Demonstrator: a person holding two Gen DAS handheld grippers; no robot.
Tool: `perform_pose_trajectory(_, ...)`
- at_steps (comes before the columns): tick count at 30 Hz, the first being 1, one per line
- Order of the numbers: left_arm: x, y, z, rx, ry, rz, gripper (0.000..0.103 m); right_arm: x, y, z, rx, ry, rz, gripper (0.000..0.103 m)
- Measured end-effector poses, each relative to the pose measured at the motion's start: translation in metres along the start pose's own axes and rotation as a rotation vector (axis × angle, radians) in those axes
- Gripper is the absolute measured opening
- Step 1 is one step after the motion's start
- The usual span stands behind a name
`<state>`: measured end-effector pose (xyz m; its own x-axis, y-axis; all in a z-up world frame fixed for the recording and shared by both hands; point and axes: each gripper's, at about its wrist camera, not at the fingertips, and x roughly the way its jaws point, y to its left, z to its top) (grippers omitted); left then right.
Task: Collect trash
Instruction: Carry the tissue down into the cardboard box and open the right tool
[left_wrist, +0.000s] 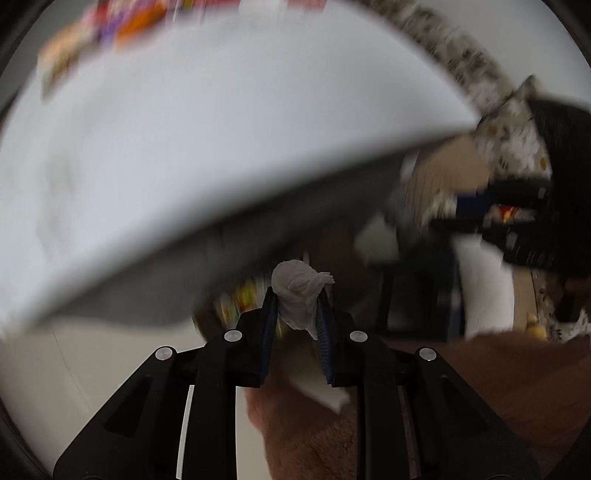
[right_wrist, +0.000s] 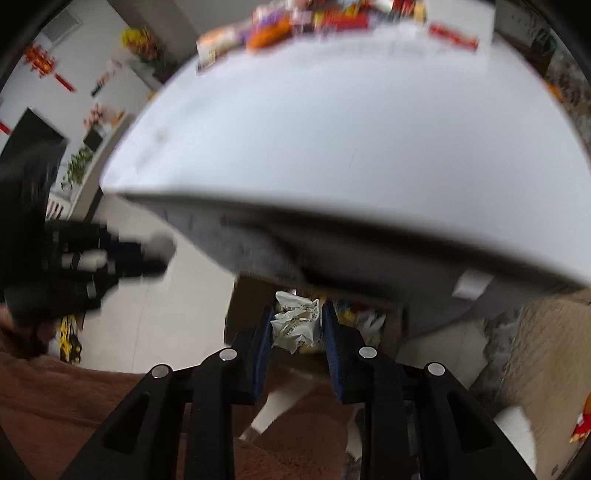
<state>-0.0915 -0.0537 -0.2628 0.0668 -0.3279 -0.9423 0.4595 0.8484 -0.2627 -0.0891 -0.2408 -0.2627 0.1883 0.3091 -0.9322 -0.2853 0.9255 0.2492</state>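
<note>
I had the left gripper (left_wrist: 297, 295) clamped on a wad of white tissue (left_wrist: 297, 299), its blue pads (left_wrist: 269, 314) squeezing the wad from both sides, the top of it poking out past the tips. The right gripper (right_wrist: 297, 321) was pinching a crumpled printed wrapper (right_wrist: 295, 325), the pads set a little wider than on the left. Both pieces of trash hung off the near edge of the white bench (right_wrist: 351, 129), lower than its top, and in the right wrist view the wrapper sat over an open cardboard box (right_wrist: 236, 314) with other scraps inside. Bright snack packets (right_wrist: 295, 22) lay blurred along the far side of the bench. A brown sleeve (right_wrist: 74, 398) filled the lower part of each view, and everything was smeared by motion
</note>
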Motion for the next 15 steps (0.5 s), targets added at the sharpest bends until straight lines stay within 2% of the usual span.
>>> perform_pose_trajectory(1,0.028,0.01,-0.018,-0.036,0.047,-0.001,0.02,0.02,0.002,-0.006,-0.009,0.029,-0.009,0.027)
perform_pose_trajectory(4,0.096,0.033,-0.04,-0.125,0.132,-0.015,0.021,0.074,0.0,-0.016,-0.019,0.095,-0.042,0.027)
perform_pose_trajectory(6,0.137,0.045,-0.045,-0.176,0.165,0.007,0.035,0.117,-0.005,-0.023,-0.011,0.128,-0.076,0.03)
perform_pose_trajectory(7,0.165,0.053,-0.046,-0.189,0.199,0.032,0.057,0.141,-0.011,-0.026,0.001,0.144,-0.112,0.05)
perform_pose_trajectory(8,0.184,0.059,-0.046,-0.203,0.221,0.059,0.068,0.157,-0.018,-0.027,0.017,0.157,-0.145,0.068)
perform_pose_trajectory(9,0.201,0.066,-0.046,-0.222,0.24,0.077,0.07,0.174,-0.025,-0.029,0.036,0.173,-0.184,0.082)
perform_pose_trajectory(10,0.226,0.077,-0.046,-0.262,0.289,0.086,0.07,0.186,-0.029,-0.032,0.043,0.188,-0.198,0.077)
perform_pose_trajectory(12,0.245,0.085,-0.055,-0.303,0.34,0.1,0.07,0.213,-0.038,-0.038,0.033,0.255,-0.251,0.076)
perform_pose_trajectory(15,0.249,0.092,-0.059,-0.315,0.339,0.118,0.073,0.22,-0.043,-0.04,0.019,0.279,-0.278,0.076)
